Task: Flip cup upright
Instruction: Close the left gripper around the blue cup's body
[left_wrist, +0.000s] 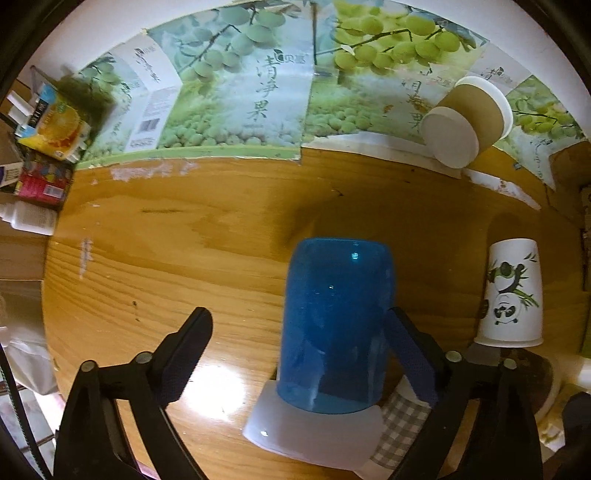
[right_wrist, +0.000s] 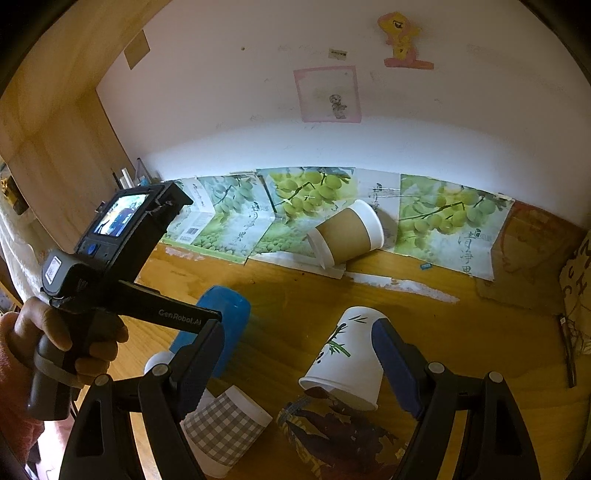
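Observation:
A blue cup (left_wrist: 334, 325) stands upside down on the wooden table, its white lid end (left_wrist: 314, 432) toward me. My left gripper (left_wrist: 295, 347) is open, the cup against its right finger (left_wrist: 410, 362), the left finger well apart. The blue cup (right_wrist: 221, 325) also shows in the right wrist view behind the left gripper's body. A white panda paper cup (right_wrist: 347, 362) stands upside down between the open fingers of my right gripper (right_wrist: 295, 354); it also shows in the left wrist view (left_wrist: 511, 291). A brown paper cup (right_wrist: 347, 234) lies tipped at the back.
A grey checked paper cup (right_wrist: 225, 428) lies on its side near the front. A patterned coaster or cloth (right_wrist: 332, 439) lies under the panda cup's edge. Grape-print cardboard (left_wrist: 236, 96) lines the wall. Boxes and bottles (left_wrist: 44, 147) crowd the left edge.

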